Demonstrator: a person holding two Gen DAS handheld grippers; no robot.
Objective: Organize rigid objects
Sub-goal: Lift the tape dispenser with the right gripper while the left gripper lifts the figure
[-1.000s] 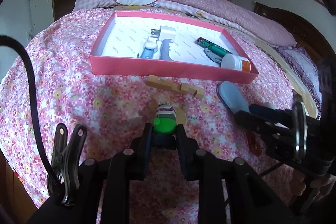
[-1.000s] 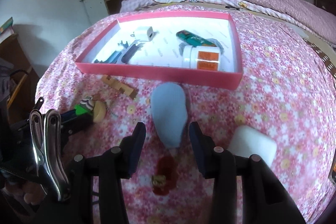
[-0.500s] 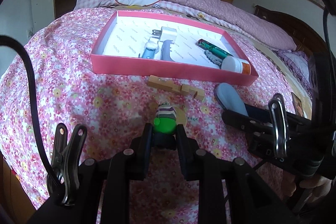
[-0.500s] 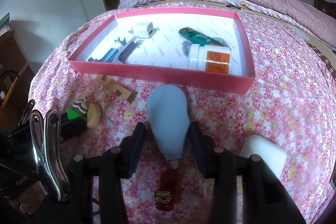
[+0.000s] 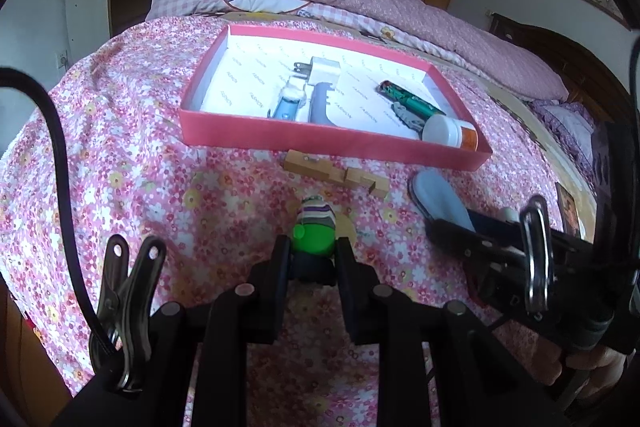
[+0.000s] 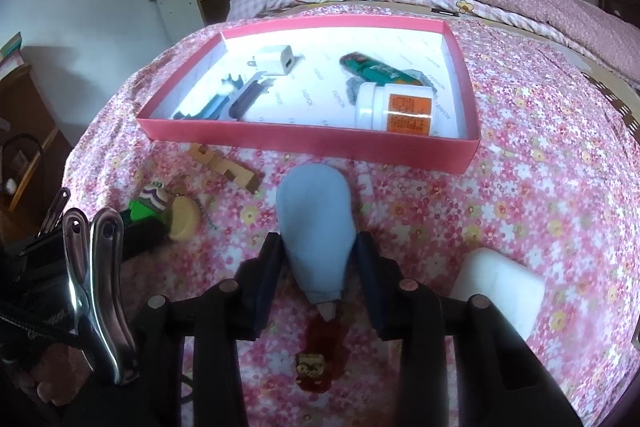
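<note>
My right gripper (image 6: 318,263) is closing on the blue bulb (image 6: 316,219) now, left gripper (image 5: 312,263) already clamps the green toy (image 5: 314,233), box next.

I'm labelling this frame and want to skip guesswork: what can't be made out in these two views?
- Left wrist view: the toy figure's lower part, hidden between the left gripper's fingers.
- Left wrist view: the blue bulb's narrow end, behind the right gripper, whose jaws are closing.
- Right wrist view: print on the white bottle's orange label, too small.
</note>
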